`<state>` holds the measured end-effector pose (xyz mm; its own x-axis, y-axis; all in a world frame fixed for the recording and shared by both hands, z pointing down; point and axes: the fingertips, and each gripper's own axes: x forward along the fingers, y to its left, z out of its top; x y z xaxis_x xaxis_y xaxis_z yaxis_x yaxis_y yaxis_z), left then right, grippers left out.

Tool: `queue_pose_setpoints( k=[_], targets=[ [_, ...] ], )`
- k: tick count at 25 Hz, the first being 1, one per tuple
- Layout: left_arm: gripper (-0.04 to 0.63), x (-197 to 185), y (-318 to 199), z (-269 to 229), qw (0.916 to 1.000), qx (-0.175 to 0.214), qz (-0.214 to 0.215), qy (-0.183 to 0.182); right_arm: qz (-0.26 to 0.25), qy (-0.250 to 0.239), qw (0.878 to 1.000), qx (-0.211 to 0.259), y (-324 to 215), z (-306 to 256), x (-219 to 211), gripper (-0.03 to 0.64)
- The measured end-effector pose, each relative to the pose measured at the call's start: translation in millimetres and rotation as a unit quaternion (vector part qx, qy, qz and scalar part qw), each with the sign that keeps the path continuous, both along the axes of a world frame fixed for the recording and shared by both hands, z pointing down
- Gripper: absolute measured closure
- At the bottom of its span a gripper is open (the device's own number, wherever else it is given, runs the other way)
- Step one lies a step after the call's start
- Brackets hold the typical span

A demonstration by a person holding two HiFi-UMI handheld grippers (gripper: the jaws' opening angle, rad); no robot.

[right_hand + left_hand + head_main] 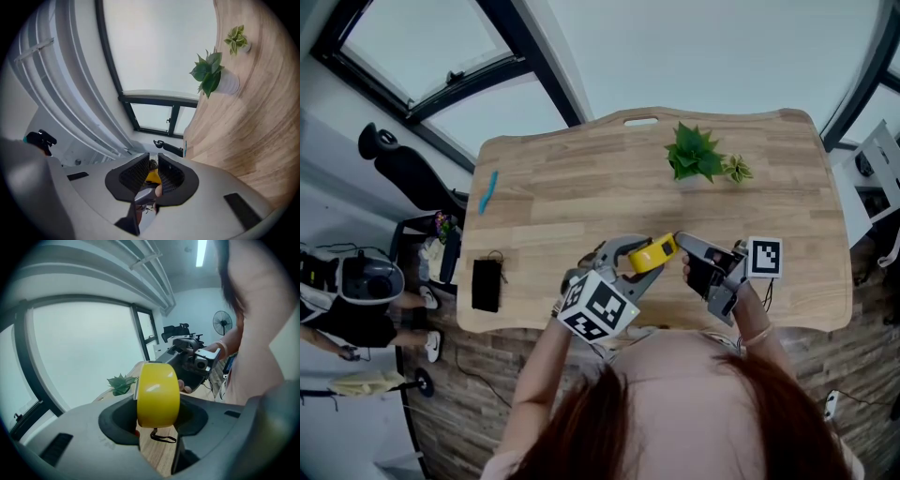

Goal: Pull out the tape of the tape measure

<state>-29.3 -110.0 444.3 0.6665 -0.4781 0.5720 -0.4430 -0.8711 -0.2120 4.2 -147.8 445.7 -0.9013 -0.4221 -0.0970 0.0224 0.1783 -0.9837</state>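
A yellow tape measure (653, 253) hangs above the front of the wooden table (581, 178), with my left gripper (649, 255) shut on its case. In the left gripper view the case (158, 394) stands upright between the jaws, a black wrist loop dangling under it. My right gripper (682, 246) points at the case from the right, almost touching it. In the right gripper view its jaws (153, 171) stand a narrow slit apart, with a grey strip at the slit and the yellow case (152, 177) just beyond. A fingertip shows beside the strip.
A potted green plant (694, 155) and a smaller one (736, 170) stand at the table's back right. A blue pen (487, 190) and a black pouch (487, 284) lie at the left edge. A black chair (403, 164) stands left of the table.
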Motion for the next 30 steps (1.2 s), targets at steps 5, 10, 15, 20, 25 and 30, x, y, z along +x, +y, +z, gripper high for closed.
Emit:
queue_pose_setpoints(
  k=[5, 10, 15, 20, 25, 30],
  targets=[
    [0.428, 2, -1, 0, 0.9998, -0.002, -0.014, 0.016, 0.005, -0.007, 1.0, -0.003, -3, 1, 2, 0.563],
    [0.428, 3, -4, -4, 0.9979, -0.003, -0.043, 0.047, 0.031, -0.014, 0.999, 0.004, -8, -6, 6, 0.563],
    [0.428, -1, -9, -8, 0.9935, -0.001, -0.083, 0.078, 0.067, 0.028, 0.996, 0.051, -13, -14, 17, 0.568],
    [0.428, -6, -11, -11, 0.9859, -0.003, -0.127, 0.109, 0.098, 0.107, 0.983, 0.112, -17, -18, 31, 0.597],
    [0.428, -11, -12, -20, 0.975, 0.001, -0.168, 0.145, 0.121, 0.183, 0.964, 0.15, -19, -18, 44, 0.6],
    [0.428, -18, -13, -37, 0.9616, 0.017, -0.202, 0.185, 0.145, 0.279, 0.929, 0.195, -18, -19, 55, 0.609]
  ],
)
